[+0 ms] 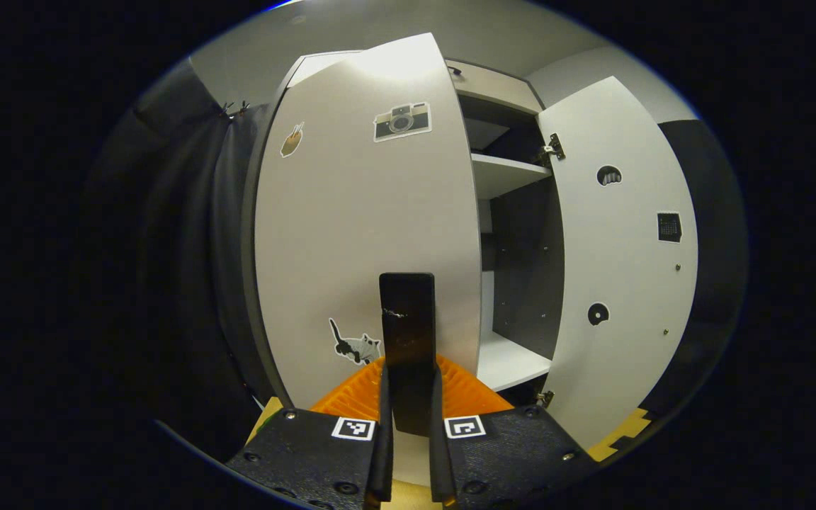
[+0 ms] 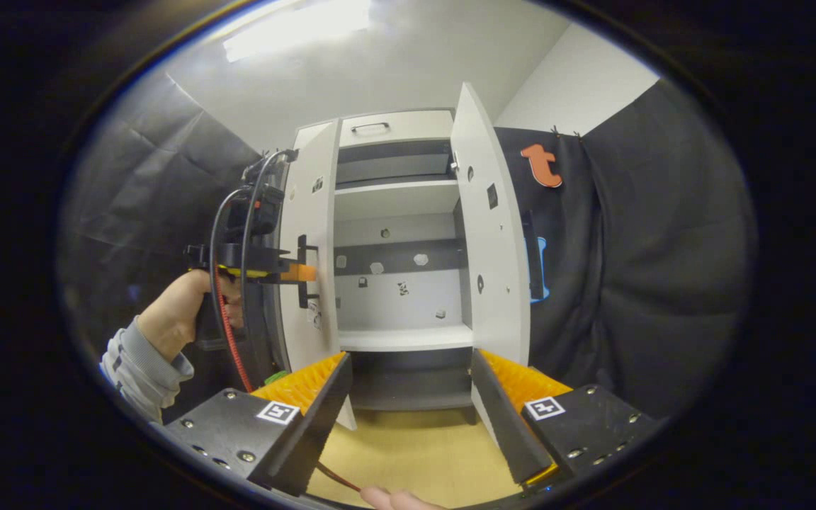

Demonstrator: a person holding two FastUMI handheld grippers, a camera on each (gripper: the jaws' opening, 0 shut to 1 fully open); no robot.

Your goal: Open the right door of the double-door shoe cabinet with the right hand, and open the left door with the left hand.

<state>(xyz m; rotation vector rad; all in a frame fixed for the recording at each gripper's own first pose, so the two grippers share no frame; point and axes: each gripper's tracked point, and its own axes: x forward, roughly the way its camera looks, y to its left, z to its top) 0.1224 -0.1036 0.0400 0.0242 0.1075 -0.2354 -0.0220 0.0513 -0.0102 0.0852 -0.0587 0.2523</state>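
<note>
In the left gripper view, the left gripper (image 1: 408,418) is clenched on the dark handle (image 1: 408,333) of the left door (image 1: 358,234) at 6 o'clock. In the right gripper view, the right gripper (image 2: 411,404) hangs released, grasping nothing, over the wooden floor (image 2: 415,453). Beyond it the cabinet (image 2: 397,234) stands at 12 o'clock, its right door (image 2: 496,248) swung wide (shelves (image 2: 408,338) showing).
</note>
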